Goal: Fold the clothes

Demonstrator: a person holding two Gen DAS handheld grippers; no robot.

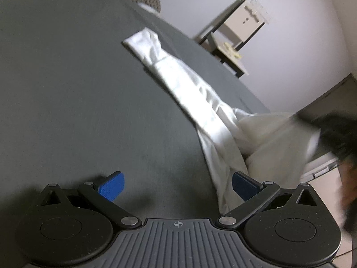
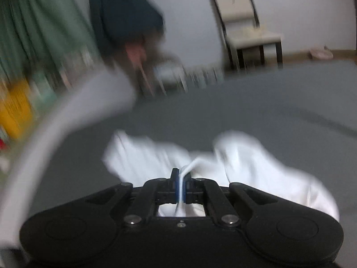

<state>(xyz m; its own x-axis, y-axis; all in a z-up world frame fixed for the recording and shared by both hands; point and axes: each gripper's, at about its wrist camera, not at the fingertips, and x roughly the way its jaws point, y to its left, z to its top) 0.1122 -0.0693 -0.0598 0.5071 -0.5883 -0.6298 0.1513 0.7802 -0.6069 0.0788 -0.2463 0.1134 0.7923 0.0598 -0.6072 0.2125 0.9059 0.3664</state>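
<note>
A white garment [image 1: 189, 89] lies stretched in a long, narrow band across a dark grey surface [image 1: 67, 89]; whether that surface is a bed or a counter cannot be told. Seen from the left wrist, the far end of the cloth lies flat and squared off, while the near end bunches into folds and rises off the surface at the right, where it blurs. The left gripper [image 1: 177, 188] hangs just above the grey surface with its blue fingers [image 1: 111, 186] spread wide apart and nothing between them; the near edge of the garment runs just beside the right-hand finger, partly in front of it.

In the right wrist view the same white garment [image 2: 256, 167] is heaped in soft folds on the grey surface [image 2: 267, 102]. The right gripper [image 2: 181, 178] has its fingers pressed together on a thin fold of the white cloth, which sticks up between them and curls to the right. A pale, blurred band [image 2: 67, 122] sweeps up the left side of this view; what it is cannot be told.

Beyond the surface stands a pale chair with dark legs [image 2: 245, 26] against a light wall [image 2: 189, 11]; the same chair [image 1: 236, 29] shows in the left wrist view. At the far left hangs a green curtain [image 2: 33, 22], and a blurred person in dark clothing [image 2: 125, 11] is beside it.
</note>
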